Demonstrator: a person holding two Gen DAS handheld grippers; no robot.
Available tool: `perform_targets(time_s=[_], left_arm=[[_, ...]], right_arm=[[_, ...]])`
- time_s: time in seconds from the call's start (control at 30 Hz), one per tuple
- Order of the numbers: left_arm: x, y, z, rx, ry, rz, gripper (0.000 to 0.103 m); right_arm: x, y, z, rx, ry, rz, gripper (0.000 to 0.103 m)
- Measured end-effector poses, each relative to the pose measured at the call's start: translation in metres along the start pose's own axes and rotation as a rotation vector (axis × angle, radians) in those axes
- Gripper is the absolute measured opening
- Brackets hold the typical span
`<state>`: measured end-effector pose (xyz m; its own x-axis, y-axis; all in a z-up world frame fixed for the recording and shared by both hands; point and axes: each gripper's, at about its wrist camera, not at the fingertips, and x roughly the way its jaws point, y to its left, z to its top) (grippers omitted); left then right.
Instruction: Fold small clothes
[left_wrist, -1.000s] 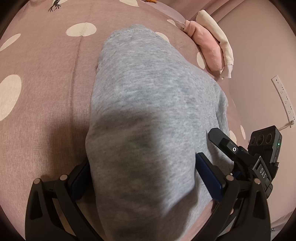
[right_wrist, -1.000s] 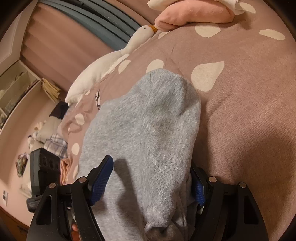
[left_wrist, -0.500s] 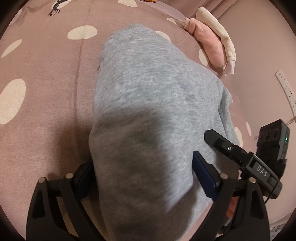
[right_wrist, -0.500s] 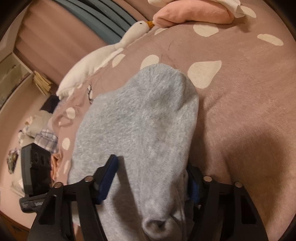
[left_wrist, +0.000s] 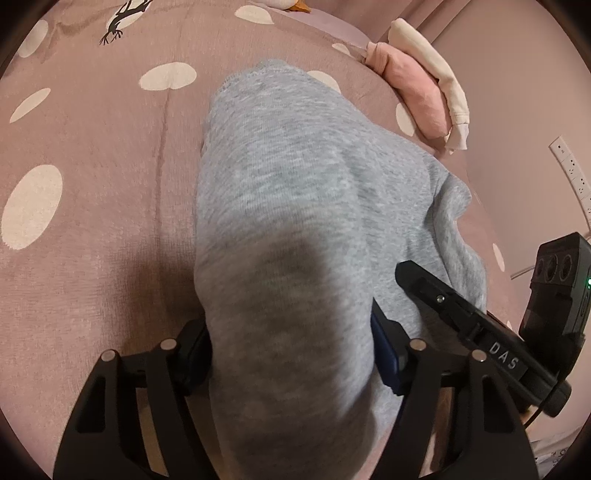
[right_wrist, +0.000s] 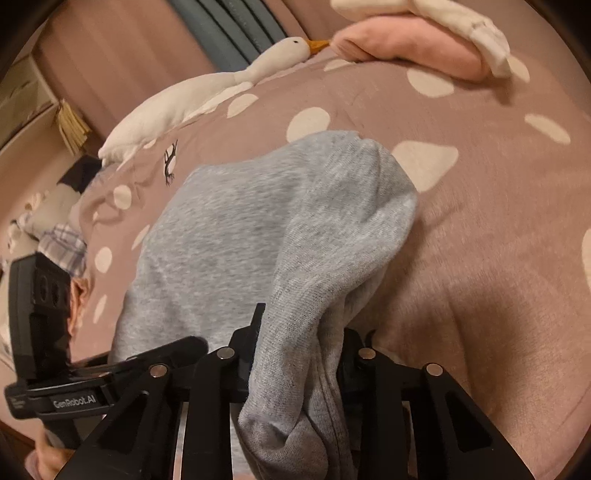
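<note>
Both tools low over the spotted bedcover (left_wrist: 92, 177), left tool (left_wrist: 291, 354) and right tool (right_wrist: 299, 354) each clamped on the grey garment (left_wrist: 295, 206).

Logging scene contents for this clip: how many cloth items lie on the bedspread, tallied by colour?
Grey: 1, the grey garment, clamped by the left gripper and the right gripper.
Pink: 1, the pink folded piece.
Cream: 1, the cream folded piece lying on the pink one.
White: 1, the plush goose.
Total: 4

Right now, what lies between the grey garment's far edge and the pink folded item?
Only bare spotted bedspread, seen in the right wrist view, between the grey garment and the pink folded item.
</note>
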<state>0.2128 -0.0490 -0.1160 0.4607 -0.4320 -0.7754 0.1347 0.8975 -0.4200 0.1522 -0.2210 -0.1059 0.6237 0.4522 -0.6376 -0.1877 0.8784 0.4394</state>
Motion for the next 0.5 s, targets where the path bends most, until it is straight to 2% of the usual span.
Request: perform_targets(time_s=[0.2,0.5], left_arm=[[-0.006,-0.004,-0.003,0.033,-0.021,-0.003,0.065],[-0.016,-0.01,-0.01,0.083,-0.041,0.006,0.061]], right_arm=[[-0.008,0.016,-0.001,-0.079,-0.052,-0.024,0.027],[-0.018,0.033,-0.002,-0.153,-0.099,-0.001,0.027]])
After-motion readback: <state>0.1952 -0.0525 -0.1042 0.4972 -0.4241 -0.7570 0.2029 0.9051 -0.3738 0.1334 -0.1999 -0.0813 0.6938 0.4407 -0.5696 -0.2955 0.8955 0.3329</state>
